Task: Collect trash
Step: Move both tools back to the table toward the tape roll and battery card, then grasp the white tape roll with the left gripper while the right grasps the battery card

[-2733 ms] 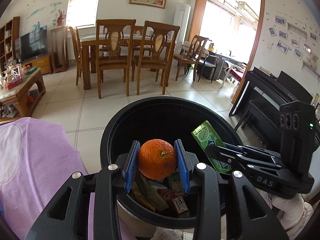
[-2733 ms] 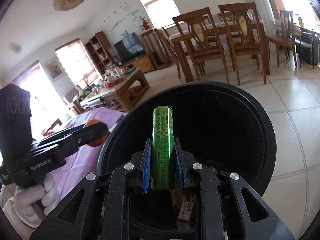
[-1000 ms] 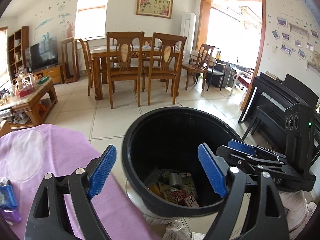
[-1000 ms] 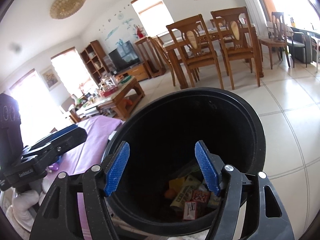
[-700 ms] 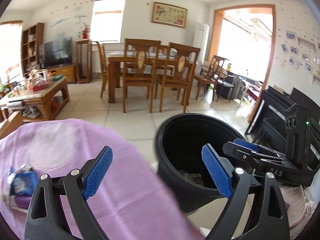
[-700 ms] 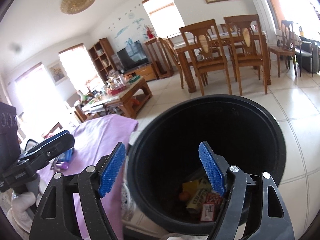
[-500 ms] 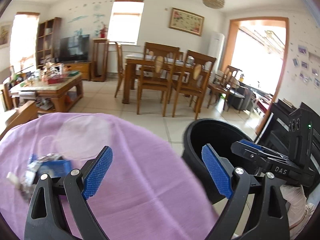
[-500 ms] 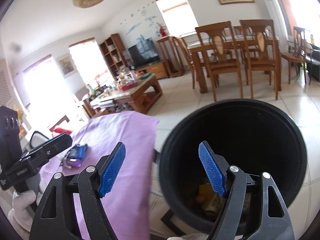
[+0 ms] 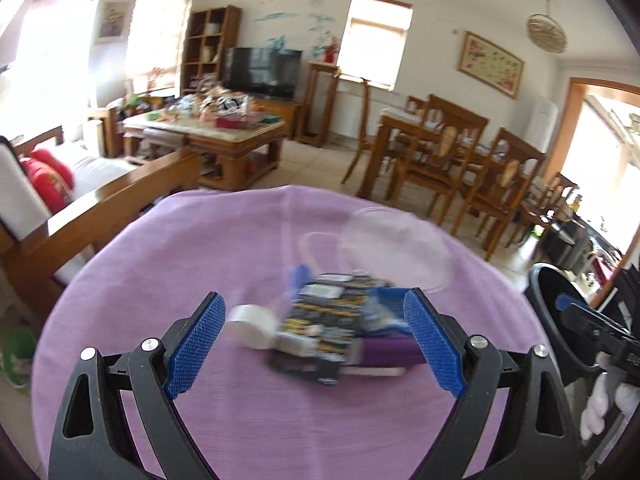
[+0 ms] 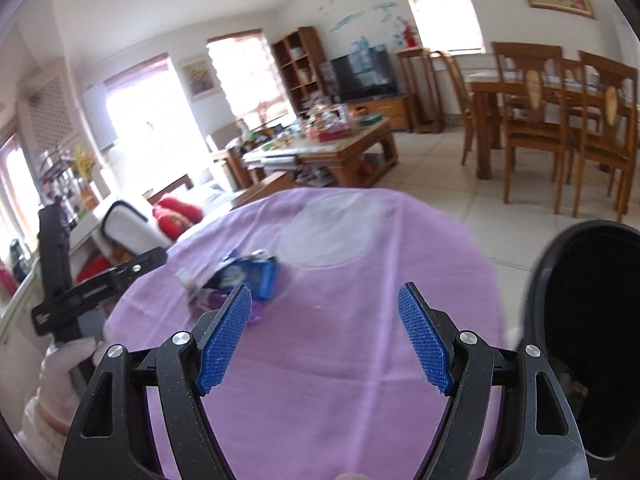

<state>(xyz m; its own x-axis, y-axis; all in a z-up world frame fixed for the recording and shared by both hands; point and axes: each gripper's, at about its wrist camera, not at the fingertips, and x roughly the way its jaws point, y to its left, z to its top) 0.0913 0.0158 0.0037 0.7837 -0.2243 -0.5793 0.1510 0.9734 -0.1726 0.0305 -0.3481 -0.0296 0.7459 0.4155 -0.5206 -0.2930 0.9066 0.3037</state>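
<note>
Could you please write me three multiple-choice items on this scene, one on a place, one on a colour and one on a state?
1. Where does the black bin stand relative to the table?
A. at its right edge
B. at its far edge
C. on top of it

2. What colour is the tablecloth?
A. green
B. purple
C. white

3. How is the left gripper?
A. shut on an orange
B. shut on a can
C. open, holding nothing

Answers:
1 A, the right wrist view shows it beside the cloth's right edge.
2 B, both views show purple cloth.
3 C, its blue pads stand wide apart before the trash pile.
</note>
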